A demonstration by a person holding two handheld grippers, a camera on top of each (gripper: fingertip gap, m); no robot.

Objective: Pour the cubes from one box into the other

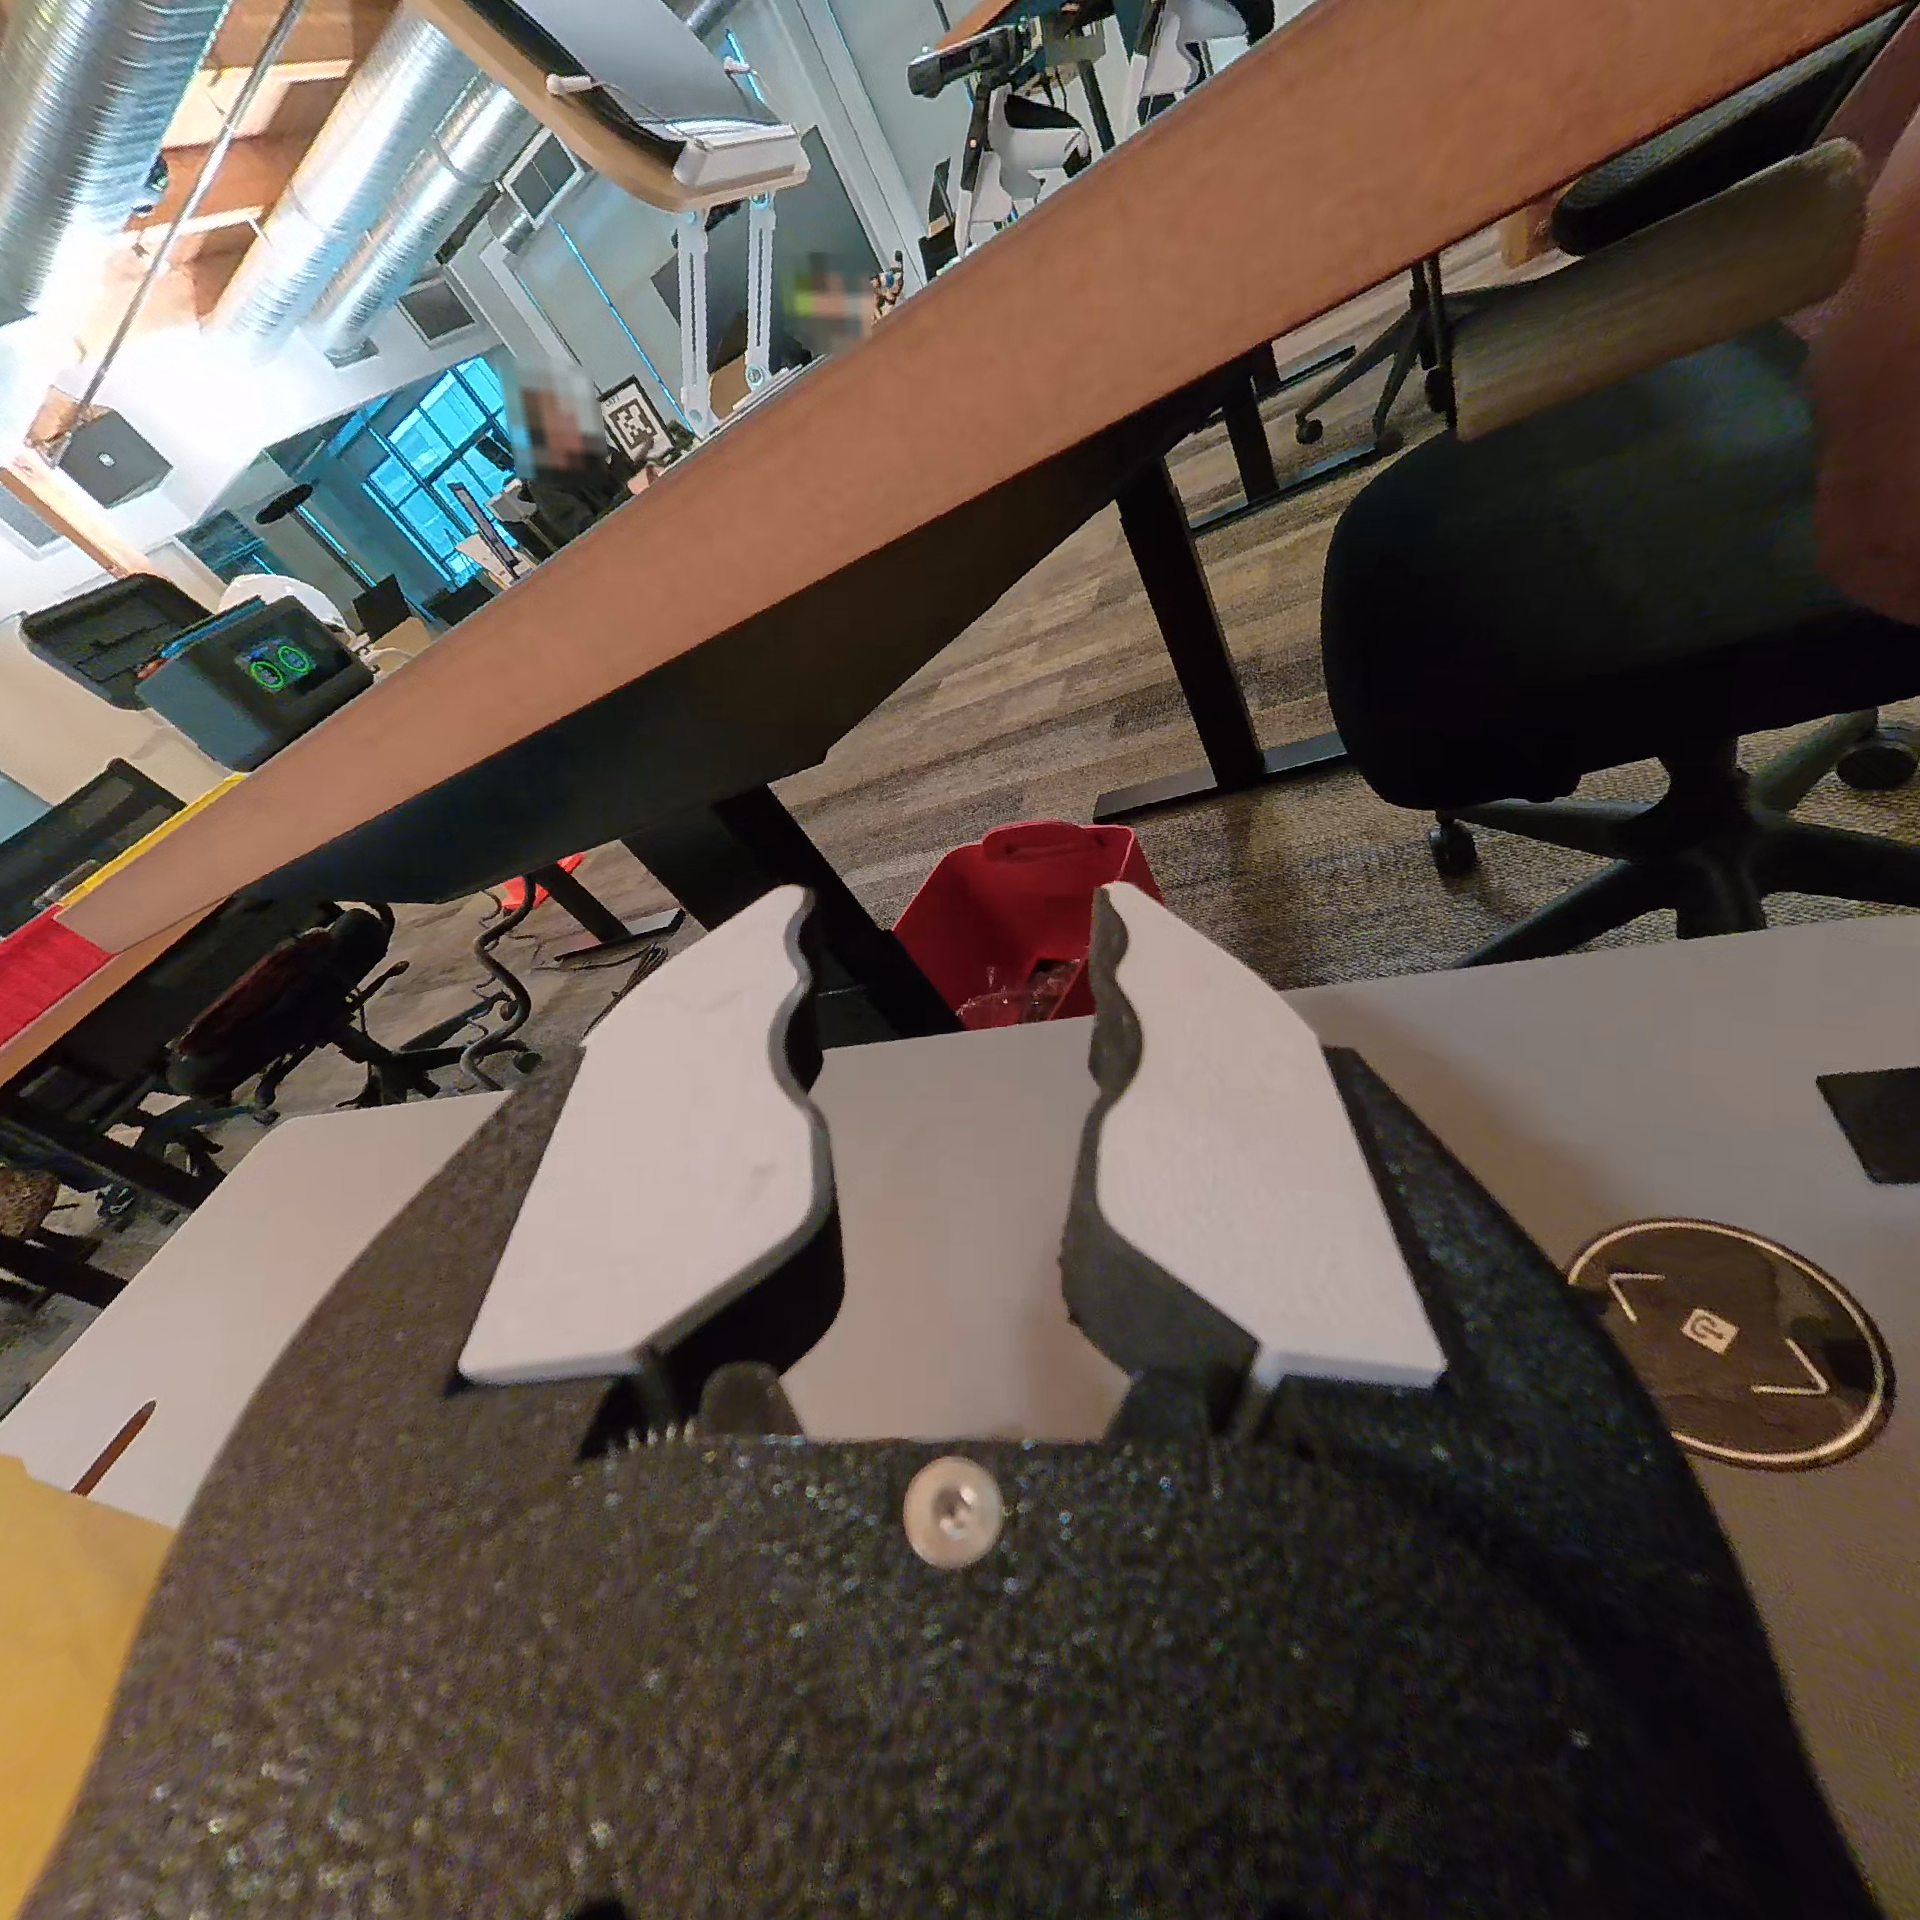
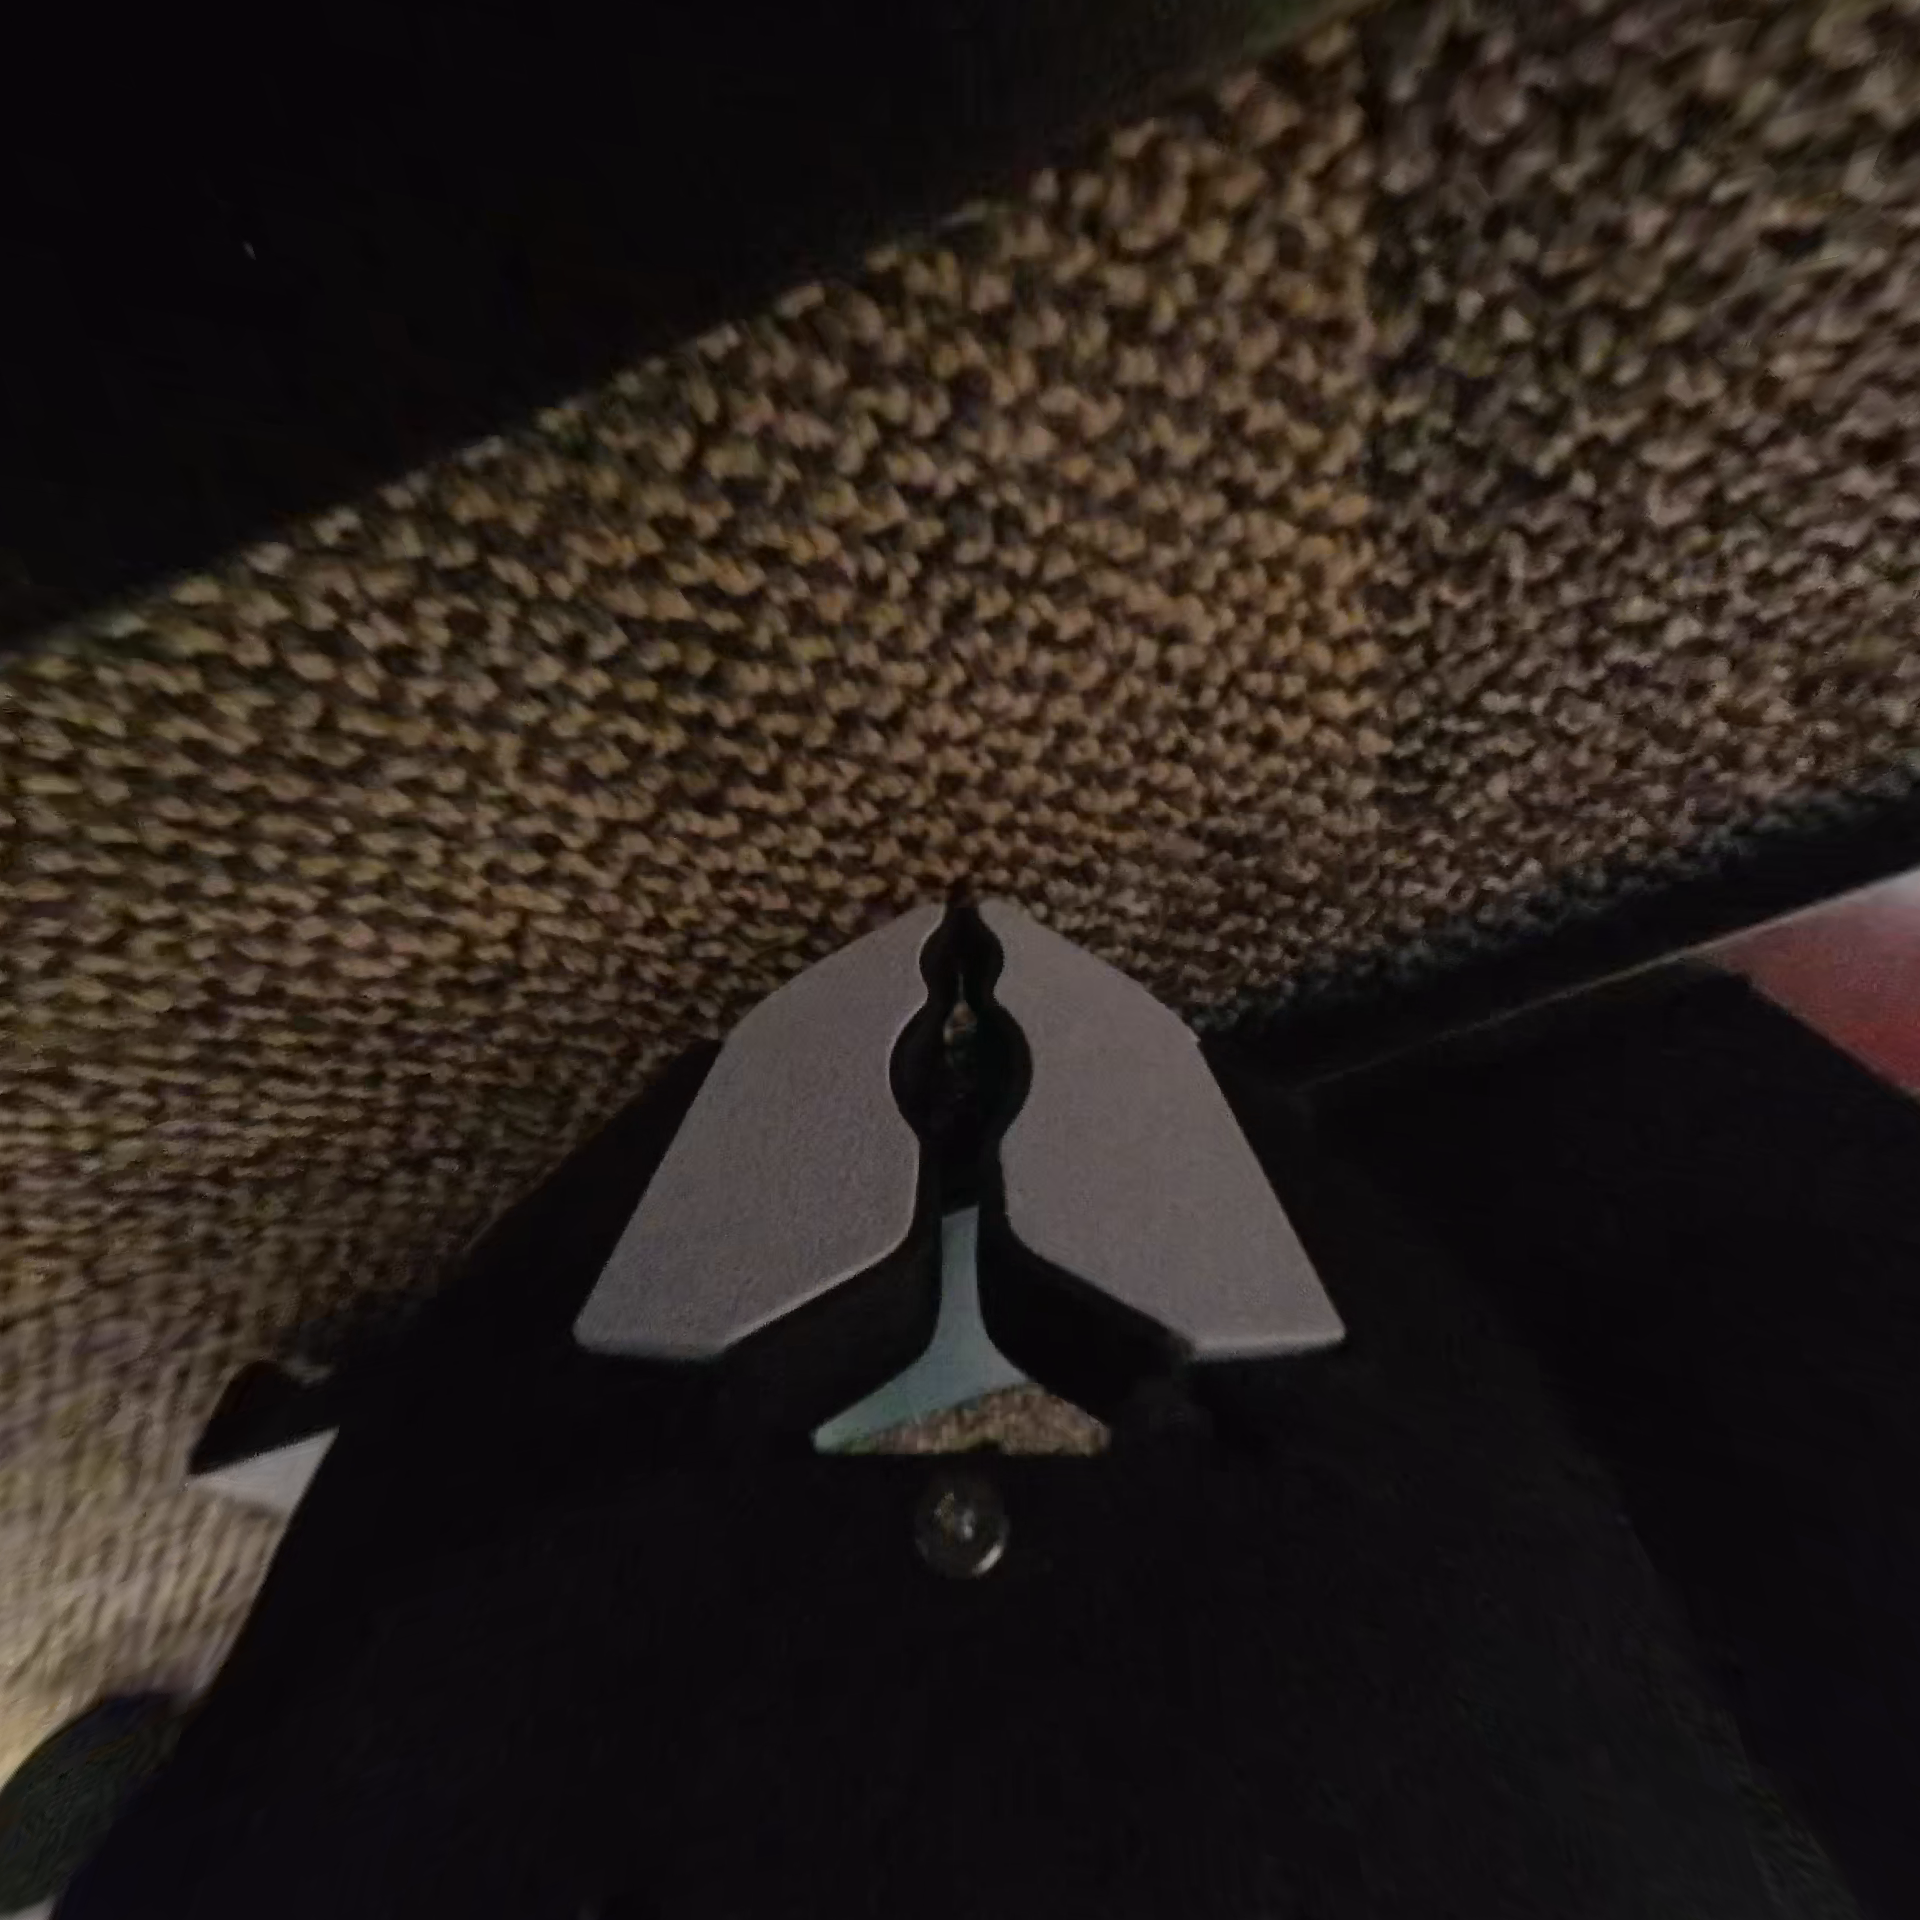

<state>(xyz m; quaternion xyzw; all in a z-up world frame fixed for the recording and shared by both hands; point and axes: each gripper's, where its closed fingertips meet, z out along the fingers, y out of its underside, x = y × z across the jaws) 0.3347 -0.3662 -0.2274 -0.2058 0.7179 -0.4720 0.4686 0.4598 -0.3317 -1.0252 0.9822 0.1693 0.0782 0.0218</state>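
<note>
The left tool is spread and empty above the grey desk. The right tool is pressed together, near the carpet. No cubes or boxes are visible; a blind reach may knock them.

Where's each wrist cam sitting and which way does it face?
Left wrist view: low over a grey tabletop, facing out under a wooden desk toward a red bin and chair; left gripper open.
Right wrist view: close above carpet, facing down; right gripper shut, empty.
Shared: carpet only; no boxes or cubes.
</note>
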